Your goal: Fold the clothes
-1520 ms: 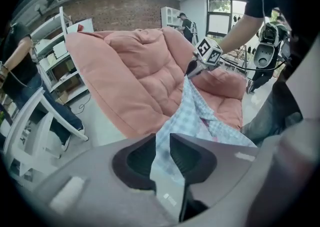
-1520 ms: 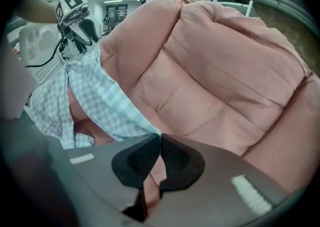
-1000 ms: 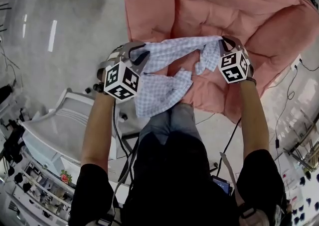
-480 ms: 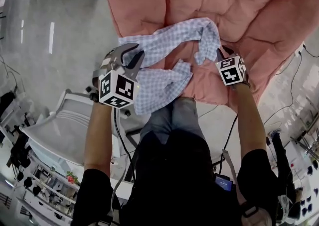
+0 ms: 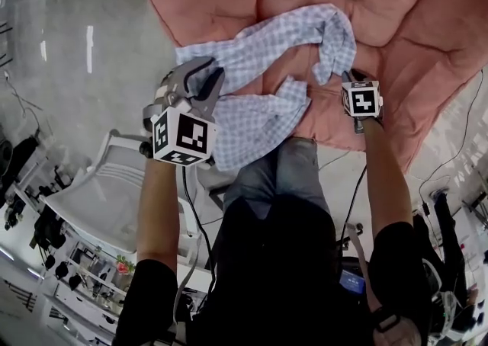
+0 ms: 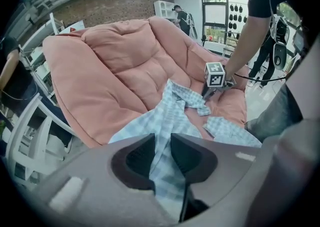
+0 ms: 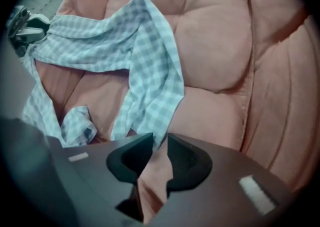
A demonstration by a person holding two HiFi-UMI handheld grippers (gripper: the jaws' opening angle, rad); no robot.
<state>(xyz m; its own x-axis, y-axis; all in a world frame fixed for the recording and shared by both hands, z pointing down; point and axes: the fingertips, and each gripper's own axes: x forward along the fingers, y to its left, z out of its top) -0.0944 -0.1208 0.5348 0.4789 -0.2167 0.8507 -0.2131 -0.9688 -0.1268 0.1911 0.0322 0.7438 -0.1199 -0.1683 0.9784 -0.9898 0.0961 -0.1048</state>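
two tools, one shirt [image 5: 259,47]: left tool [image 6: 162,140] clamps it, right tool [image 7: 160,140] just opened, empty

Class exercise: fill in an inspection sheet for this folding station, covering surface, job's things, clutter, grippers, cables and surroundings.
Surface: pink quilt, puffy and creased.
Job's things: checked shirt, lying crumpled on the quilt, not yet folded.
Clutter: nothing seen on the quilt.
Grippers: left gripper shut on the shirt's edge; right gripper open, jaws just opened, only the shirt's tip at their ends.
Cables: black cable hangs below the left gripper.
Surroundings: grey floor; white frame at left.
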